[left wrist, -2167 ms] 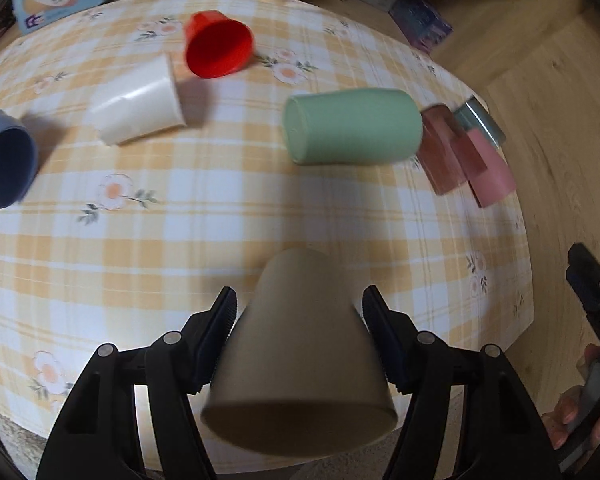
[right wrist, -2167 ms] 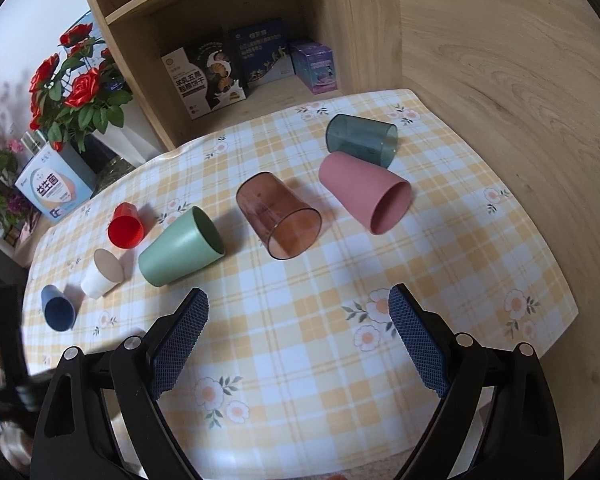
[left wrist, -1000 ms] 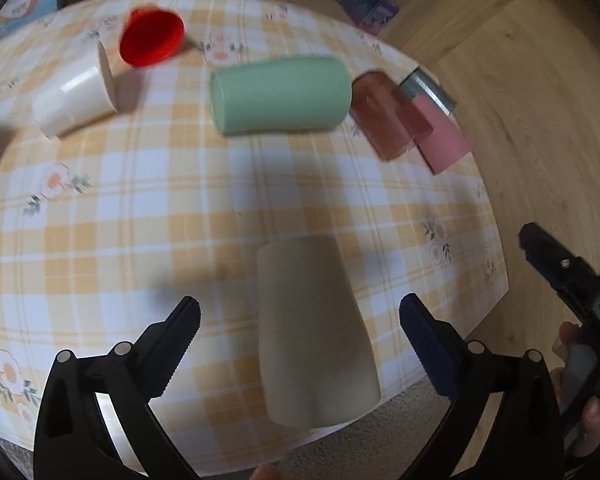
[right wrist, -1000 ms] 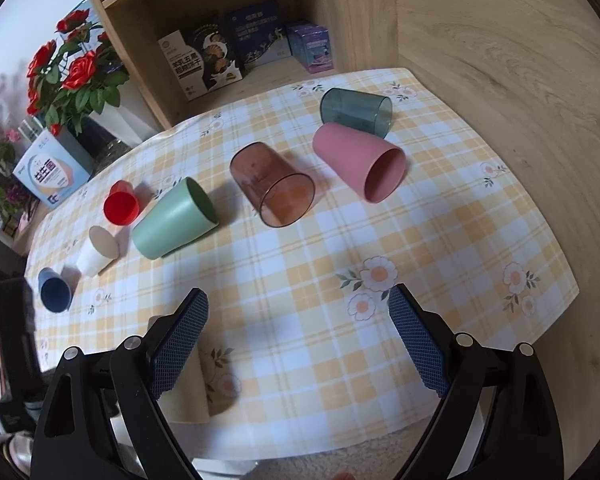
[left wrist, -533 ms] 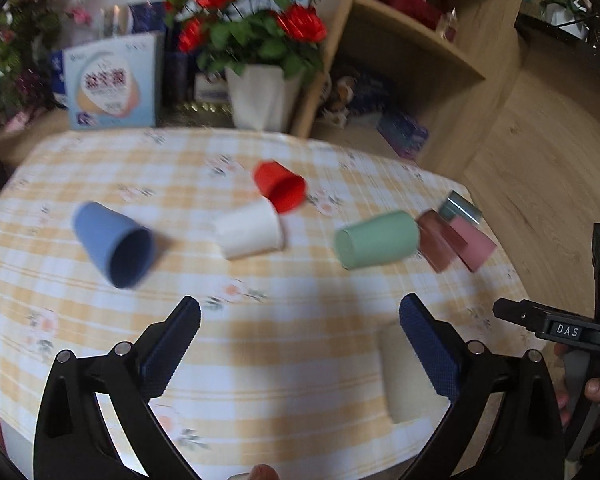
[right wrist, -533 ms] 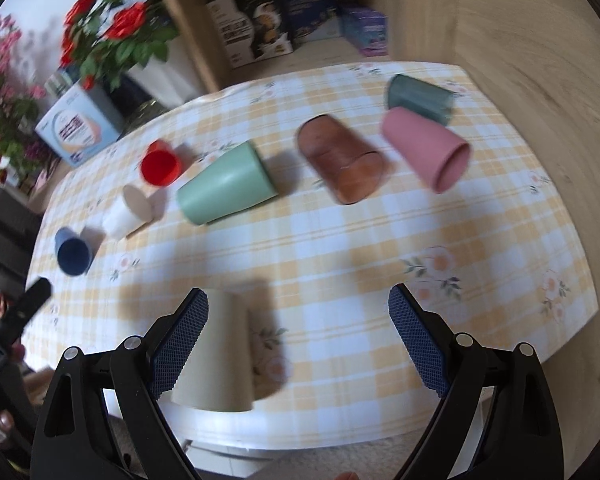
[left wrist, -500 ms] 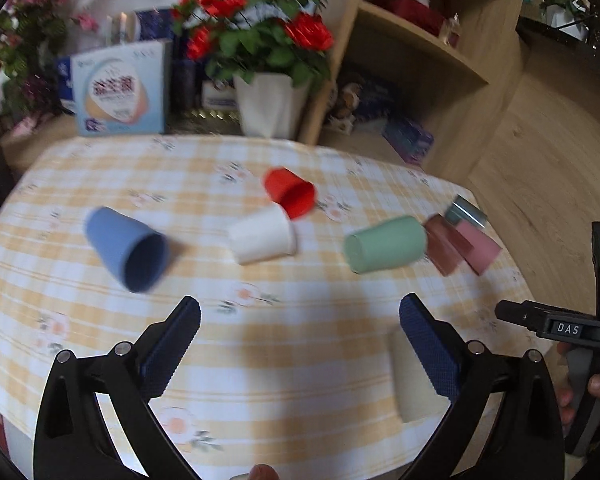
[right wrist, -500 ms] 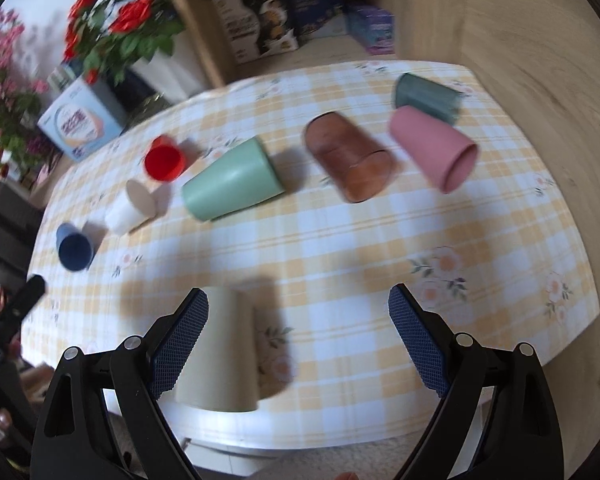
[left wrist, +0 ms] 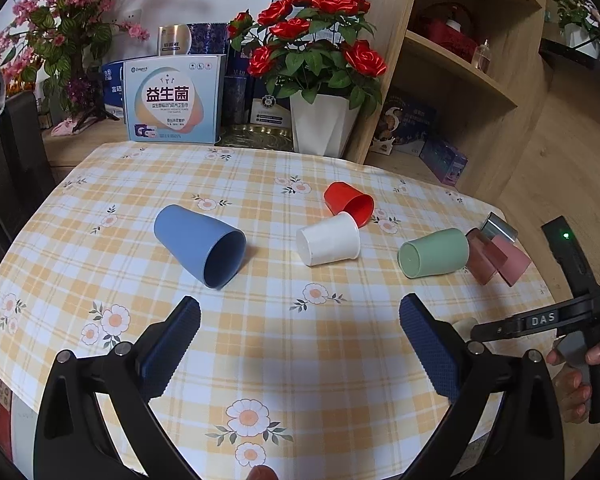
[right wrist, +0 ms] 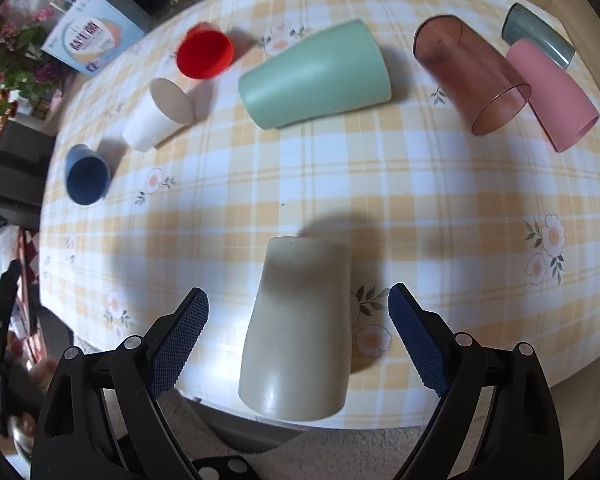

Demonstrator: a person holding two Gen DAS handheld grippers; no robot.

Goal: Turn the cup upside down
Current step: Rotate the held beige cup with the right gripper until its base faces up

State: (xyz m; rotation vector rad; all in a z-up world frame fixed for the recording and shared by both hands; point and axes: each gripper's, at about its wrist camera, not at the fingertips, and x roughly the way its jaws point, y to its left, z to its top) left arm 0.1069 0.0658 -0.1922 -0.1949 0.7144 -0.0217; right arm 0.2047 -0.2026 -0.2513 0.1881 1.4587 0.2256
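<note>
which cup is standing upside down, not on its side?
The beige cup, between the right gripper's open fingers at the table's near edge. The other seven lie on their sides.

Left gripper (left wrist: 300, 336) released beige cup (right wrist: 300, 332); right gripper (right wrist: 298, 320) apparently now over it.

In the left wrist view the beige cup (left wrist: 464, 326) shows only as a sliver behind the left gripper's right finger (left wrist: 430, 346) near the table's right edge; orientation indeterminable there. The grey cup (left wrist: 500, 227) and brown translucent cup (left wrist: 480, 258) are partly covered by neighbouring cups. In the right wrist view the red cup (right wrist: 204, 53) is motion-blurred. Small print on the probiotic box (left wrist: 172, 98) is illegible.
</note>
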